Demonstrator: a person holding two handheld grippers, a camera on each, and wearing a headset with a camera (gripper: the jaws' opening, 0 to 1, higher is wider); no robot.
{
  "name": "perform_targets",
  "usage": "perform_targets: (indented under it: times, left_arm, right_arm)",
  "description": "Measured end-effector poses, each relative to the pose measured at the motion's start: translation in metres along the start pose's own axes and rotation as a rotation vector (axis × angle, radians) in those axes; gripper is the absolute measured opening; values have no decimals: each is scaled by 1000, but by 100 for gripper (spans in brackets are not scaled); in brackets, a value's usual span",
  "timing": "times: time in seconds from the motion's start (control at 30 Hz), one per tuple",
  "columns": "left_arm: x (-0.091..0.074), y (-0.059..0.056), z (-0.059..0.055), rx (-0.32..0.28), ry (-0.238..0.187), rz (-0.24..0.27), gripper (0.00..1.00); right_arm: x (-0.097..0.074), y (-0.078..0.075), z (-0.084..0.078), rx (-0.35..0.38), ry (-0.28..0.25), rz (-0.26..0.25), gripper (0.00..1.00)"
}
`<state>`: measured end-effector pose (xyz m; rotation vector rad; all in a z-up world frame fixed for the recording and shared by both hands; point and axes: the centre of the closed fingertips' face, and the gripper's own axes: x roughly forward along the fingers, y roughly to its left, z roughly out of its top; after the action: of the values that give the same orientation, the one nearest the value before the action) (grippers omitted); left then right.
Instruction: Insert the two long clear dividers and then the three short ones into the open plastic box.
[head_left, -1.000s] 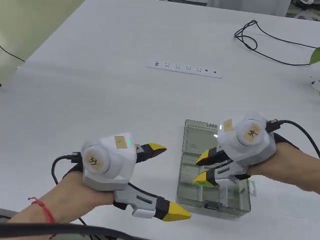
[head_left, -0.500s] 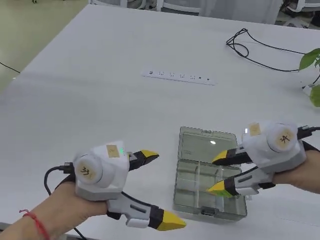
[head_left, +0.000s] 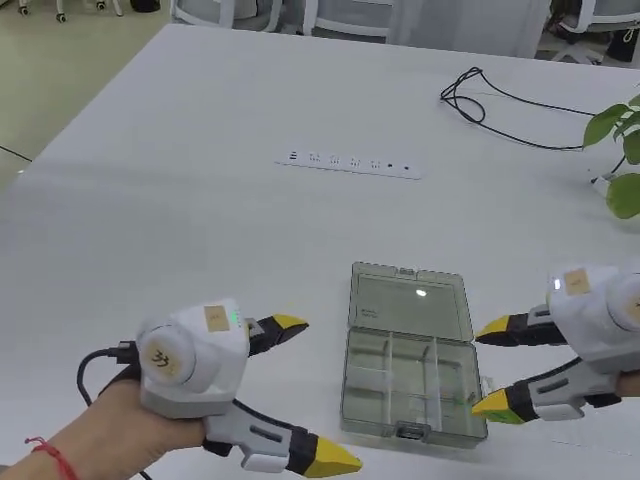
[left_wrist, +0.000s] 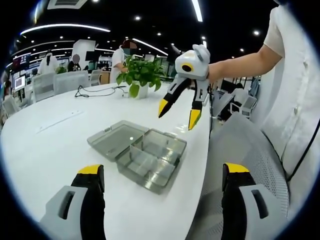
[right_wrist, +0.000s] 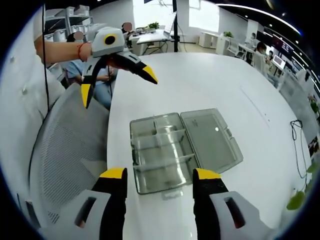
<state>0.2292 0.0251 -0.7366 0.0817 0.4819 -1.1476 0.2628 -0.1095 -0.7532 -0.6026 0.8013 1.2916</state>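
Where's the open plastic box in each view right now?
Head view: open plastic box lower centre, right of middle.
Left gripper view: centre, beyond the jaws.
Right gripper view: centre, just above the jaws.
Shared landmark: potted plant.

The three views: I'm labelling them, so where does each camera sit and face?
Head view: on the headset, looking forward and down at the table; left gripper and right gripper show, jaws open.
Left gripper view: on the left gripper, facing across the plastic box to the right gripper; own jaws at bottom.
Right gripper view: on the right gripper, facing box and left gripper; own jaws at bottom.
Shared: all three see the box.
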Motion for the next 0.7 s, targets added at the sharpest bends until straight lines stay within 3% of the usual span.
perform_targets:
  times: [0.37,0.7]
  left_arm:
    - [-2,1,-1,-7,1,5,100]
    - [-1,2,-4,-18,1,8,100]
  right_arm:
    - [-16,-8,-56,17,94,-5,60]
    - [-15,-21,-118,-27,240,11,58]
